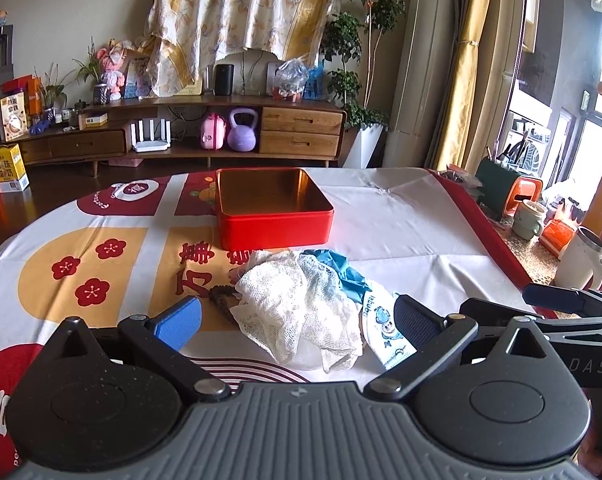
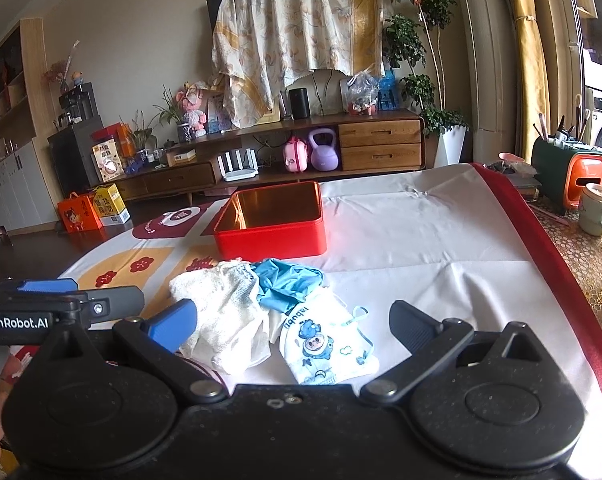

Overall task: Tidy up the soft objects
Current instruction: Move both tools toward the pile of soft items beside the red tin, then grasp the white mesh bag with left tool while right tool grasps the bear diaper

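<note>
A pile of soft things lies on the table in front of an open, empty red tin box. The pile holds a white mesh cloth, a blue glove, a printed child's face mask and a dark scrunchie. My left gripper is open, its fingers on either side of the mesh cloth, holding nothing. My right gripper is open around the mask and cloth edge, holding nothing.
The table wears a white cloth with red and yellow prints. At its right edge stand mugs, an orange and green organiser and a white jug. A wooden TV cabinet stands beyond. The right gripper shows in the left wrist view.
</note>
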A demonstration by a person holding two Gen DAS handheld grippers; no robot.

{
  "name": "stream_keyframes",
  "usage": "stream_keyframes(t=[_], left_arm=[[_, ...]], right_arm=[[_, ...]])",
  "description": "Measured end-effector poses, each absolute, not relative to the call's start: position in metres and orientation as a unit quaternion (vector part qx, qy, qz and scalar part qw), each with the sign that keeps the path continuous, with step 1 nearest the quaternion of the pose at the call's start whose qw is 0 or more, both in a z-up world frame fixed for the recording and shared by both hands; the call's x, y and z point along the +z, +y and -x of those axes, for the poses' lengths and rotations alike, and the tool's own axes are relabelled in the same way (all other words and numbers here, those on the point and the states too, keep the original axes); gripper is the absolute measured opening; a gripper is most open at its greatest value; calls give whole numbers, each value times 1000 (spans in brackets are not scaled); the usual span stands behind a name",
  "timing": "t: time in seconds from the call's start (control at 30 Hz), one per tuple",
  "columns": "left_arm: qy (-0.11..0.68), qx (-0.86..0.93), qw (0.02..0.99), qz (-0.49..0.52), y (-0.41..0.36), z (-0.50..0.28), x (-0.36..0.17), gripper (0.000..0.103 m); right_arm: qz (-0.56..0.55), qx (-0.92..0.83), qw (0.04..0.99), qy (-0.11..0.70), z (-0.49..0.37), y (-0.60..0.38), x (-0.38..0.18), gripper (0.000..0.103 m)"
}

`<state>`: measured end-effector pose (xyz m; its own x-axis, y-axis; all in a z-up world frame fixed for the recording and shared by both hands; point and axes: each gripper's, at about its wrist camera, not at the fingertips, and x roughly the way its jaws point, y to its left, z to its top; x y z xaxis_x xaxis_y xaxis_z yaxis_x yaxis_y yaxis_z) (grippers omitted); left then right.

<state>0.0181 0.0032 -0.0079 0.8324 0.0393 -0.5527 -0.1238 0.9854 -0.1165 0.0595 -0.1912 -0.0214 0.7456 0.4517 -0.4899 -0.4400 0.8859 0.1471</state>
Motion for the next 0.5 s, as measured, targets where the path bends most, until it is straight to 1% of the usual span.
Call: stream_keyframes(t=[0.2,0.5], left_arm=[[298,47,952,55,7,-44,-23,103],[315,41,947,57,9,-80,-44,103]], right_arm=[[-1,234,928,289,-89,-190,-40,102],[19,242,919,310,-118,-185,-64,101]])
